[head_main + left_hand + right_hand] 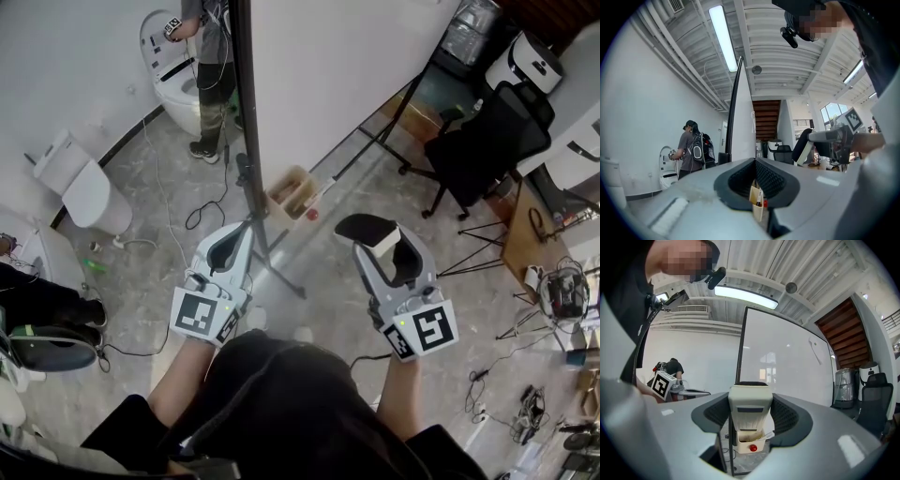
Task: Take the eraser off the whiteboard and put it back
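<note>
**Observer:** State of both hands at that point?

**Me:** My right gripper [750, 414] was clamped on the eraser [750, 404], one jaw on each long side, dark felt end facing away from me. The eraser was off the whiteboard [787, 357], in the air in front of it and not touching. My left gripper [234, 234] was closed with nothing in it, idle beside the board's dark upright [246, 141].

**Observer:** Risks from there?

**Me:** Three, as I judged it. The pads only caught the near part of the eraser, so a bump on the panel could have twisted it loose. Meeting the board at a tilt, it might not have stuck and would have dropped toward the small box of markers [291, 192] at the foot. Pressing hard might have shoved the board on its stand.

**Observer:** Anything you couldn't read?

**Me:** The gap to the panel; white on white gave no depth. The eraser blocked the spot straight ahead. I couldn't tell what holds it to the board, and nothing marked where it belonged.
</note>
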Demonstrator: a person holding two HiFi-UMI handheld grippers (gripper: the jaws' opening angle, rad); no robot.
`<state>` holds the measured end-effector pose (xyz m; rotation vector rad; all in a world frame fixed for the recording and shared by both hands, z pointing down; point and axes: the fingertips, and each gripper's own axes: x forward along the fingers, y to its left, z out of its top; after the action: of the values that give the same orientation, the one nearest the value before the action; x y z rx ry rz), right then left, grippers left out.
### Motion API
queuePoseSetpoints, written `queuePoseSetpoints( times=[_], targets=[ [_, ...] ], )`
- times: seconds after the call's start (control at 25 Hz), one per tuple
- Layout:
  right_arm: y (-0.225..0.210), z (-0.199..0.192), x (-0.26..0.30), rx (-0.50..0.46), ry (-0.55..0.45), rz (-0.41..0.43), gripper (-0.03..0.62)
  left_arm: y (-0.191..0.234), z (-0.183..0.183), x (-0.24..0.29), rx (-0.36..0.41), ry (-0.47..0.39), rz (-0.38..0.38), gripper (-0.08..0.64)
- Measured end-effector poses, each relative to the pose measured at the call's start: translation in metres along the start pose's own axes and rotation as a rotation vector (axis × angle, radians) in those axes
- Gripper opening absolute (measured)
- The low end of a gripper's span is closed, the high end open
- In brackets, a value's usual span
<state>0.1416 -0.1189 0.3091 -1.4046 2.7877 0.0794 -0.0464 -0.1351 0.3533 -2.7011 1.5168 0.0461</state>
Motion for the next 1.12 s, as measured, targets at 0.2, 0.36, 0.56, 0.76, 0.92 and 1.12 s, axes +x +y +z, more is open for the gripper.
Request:
queuePoseSetpoints(
  times=[0.2, 0.36, 0.56, 0.76, 0.92, 1.12],
  targets=[
    [0.003, 0.0, 0.002, 0.001, 0.002, 0.007, 0.269, -0.001, 0.002, -0.001, 0.002, -0.007, -0.001, 0.005],
    [0.001, -0.005, 0.004, 0.005, 0.009, 0.005, 0.269, 0.002, -0.003, 0.0, -0.017, -0.008, 0.0, 0.006],
    [-0.001, -0.003, 0.008, 0.001, 0.006, 0.005, 0.27, 0.007, -0.001, 0.003, -0.017, -0.01, 0.003, 0.006],
    [-0.001, -0.001, 0.014, 0.001, 0.0, 0.012, 0.27, 0.013, 0.0, 0.005, -0.02, -0.015, 0.013, 0.006],
    [-0.003, -0.003, 0.018, 0.004, 0.007, 0.01, 0.269, 0.016, -0.002, 0.007, -0.025, -0.01, 0.016, 0.006],
    [-0.009, -0.009, 0.025, 0.012, 0.016, 0.006, 0.269, 0.019, -0.007, 0.012, -0.027, 0.0, 0.016, 0.006]
  ],
)
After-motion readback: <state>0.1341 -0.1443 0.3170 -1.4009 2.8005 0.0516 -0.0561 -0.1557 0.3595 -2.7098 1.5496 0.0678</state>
